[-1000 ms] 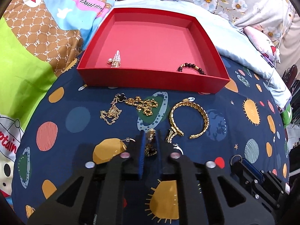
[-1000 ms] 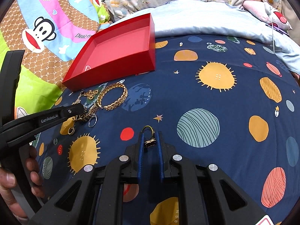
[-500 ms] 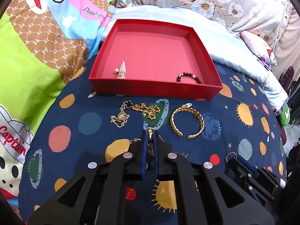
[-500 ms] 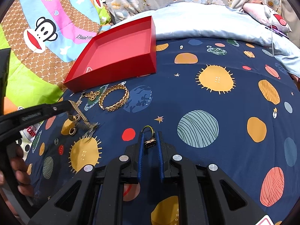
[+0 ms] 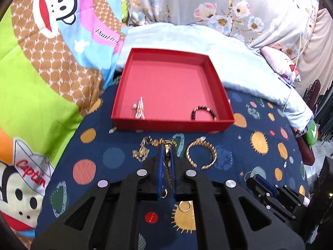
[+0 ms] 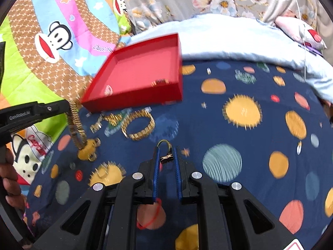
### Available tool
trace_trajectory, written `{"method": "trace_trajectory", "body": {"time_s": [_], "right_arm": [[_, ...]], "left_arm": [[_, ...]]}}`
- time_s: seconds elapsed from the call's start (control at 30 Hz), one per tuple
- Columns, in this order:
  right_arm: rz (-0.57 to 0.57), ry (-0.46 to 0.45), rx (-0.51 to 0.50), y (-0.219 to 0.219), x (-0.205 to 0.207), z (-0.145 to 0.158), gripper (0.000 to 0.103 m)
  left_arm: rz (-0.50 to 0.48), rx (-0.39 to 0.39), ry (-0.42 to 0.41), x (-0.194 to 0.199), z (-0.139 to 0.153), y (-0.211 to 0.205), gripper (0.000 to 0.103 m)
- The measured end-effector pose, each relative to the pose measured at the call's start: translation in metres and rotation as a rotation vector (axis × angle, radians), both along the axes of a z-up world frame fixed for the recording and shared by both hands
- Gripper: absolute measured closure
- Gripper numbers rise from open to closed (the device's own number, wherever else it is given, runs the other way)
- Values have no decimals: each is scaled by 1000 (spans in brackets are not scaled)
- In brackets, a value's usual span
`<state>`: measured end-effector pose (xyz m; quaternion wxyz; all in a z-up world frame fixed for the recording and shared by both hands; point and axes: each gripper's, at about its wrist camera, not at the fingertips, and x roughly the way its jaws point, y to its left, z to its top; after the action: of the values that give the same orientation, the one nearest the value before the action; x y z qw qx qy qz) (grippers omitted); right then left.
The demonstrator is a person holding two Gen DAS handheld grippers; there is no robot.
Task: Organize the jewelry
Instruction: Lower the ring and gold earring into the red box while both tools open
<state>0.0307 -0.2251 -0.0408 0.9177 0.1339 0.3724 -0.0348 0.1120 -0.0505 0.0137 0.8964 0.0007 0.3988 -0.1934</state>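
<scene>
My left gripper is shut on a gold link chain that hangs down between its blue pads, lifted off the blanket. The right wrist view shows that same chain dangling from the left gripper. My right gripper is shut on a gold ring with a dark top, held above the blanket. The red tray ahead holds a pearl clip and a dark beaded bracelet. A gold necklace and a gold cuff bracelet lie just in front of it.
Small loose rings lie on the navy planet-print blanket, one near my left gripper's base and others at the left. Cartoon-print bedding rises left, a pale blue quilt behind the tray. A person's hand grips the left tool.
Both grippers have risen. The left one closed on the gold chain and lifted it off the blanket; the right one still holds its ring. The tray now looks farther away.
</scene>
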Motion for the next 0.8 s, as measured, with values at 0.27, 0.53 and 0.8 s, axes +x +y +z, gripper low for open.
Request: {"method": "trace_trajectory", "body": {"time_s": [0.27, 0.53, 0.8], "right_arm": [[37, -78, -31, -5, 47, 37, 91], [92, -72, 3, -3, 118, 39, 91], [133, -34, -13, 13, 163, 20, 91]], "left_arm": [[-14, -11, -76, 33, 31, -13, 97], [-27, 1, -97, 82, 33, -34, 97], [-25, 21, -52, 120, 8, -43, 97]]}}
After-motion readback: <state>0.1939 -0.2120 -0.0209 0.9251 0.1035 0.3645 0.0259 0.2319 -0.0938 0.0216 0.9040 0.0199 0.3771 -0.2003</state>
